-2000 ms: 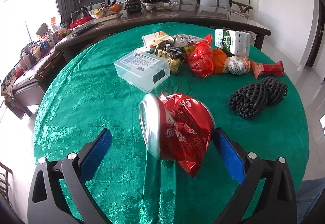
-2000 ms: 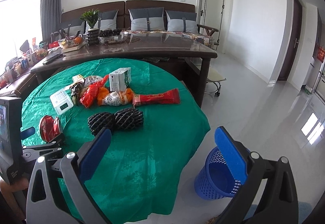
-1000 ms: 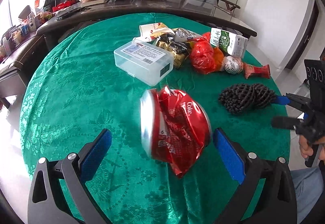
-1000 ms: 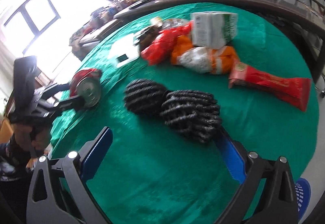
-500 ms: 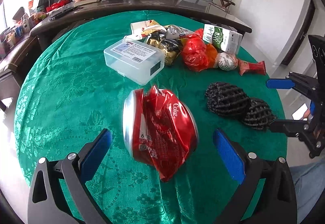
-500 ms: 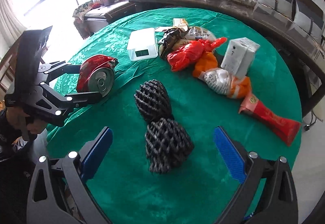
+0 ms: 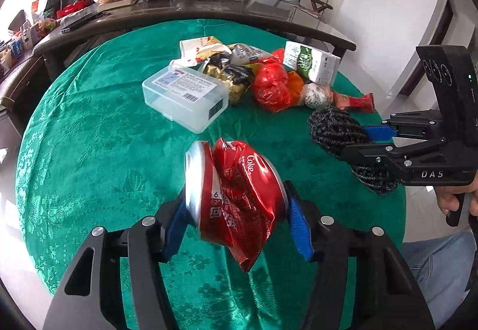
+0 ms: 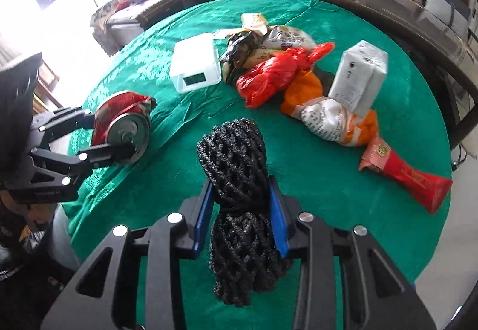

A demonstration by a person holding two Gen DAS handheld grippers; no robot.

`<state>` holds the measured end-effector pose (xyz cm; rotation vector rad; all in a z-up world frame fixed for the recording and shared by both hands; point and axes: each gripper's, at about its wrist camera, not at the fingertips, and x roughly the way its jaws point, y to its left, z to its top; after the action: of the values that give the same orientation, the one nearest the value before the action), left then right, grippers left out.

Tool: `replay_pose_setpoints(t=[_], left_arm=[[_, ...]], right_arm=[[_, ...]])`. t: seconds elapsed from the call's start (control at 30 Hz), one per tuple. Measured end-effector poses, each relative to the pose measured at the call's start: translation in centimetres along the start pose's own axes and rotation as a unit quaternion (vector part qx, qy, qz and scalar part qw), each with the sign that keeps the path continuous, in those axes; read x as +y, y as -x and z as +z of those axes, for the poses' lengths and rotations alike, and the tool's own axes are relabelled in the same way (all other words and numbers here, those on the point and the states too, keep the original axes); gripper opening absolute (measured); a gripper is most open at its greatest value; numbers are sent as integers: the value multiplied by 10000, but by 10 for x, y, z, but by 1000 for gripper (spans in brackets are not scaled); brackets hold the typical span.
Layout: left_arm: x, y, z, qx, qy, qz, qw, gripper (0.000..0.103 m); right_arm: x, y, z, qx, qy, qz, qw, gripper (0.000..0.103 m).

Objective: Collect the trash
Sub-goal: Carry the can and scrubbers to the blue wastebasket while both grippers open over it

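Jaws on crushed red can [image 7: 236,195]

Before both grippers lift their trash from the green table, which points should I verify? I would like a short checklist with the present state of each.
1. Left gripper pads press the crushed cola can, jaws just closed: ok.
2. Right gripper pads squeeze the black foam net, jaws just closed: ok.
3. Can clear of the clear plastic box: ok.
4. Net's hanging lower half secure: cannot tell.
5. Bin in view: not ok.
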<state>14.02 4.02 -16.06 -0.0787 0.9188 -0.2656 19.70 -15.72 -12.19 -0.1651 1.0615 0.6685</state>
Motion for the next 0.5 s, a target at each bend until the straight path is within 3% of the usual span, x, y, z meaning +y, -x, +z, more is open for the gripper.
replay_pose_setpoints(t=[0.13,0.3,0.5], left_arm=[[-30,-5,9,-17,-197,-242,9995,59],[-76,-17,24,-27,-335,-663,9972,59],[-178,-31,42,36,-984,-1375,9856,59]], right_arm=[[-32,22,-15,-334,-798,106,9962,34],[-91,63,-52,-783,-1705,-61,9822,34],[-173,116,-123,-919,-2654,-925,9553,34]])
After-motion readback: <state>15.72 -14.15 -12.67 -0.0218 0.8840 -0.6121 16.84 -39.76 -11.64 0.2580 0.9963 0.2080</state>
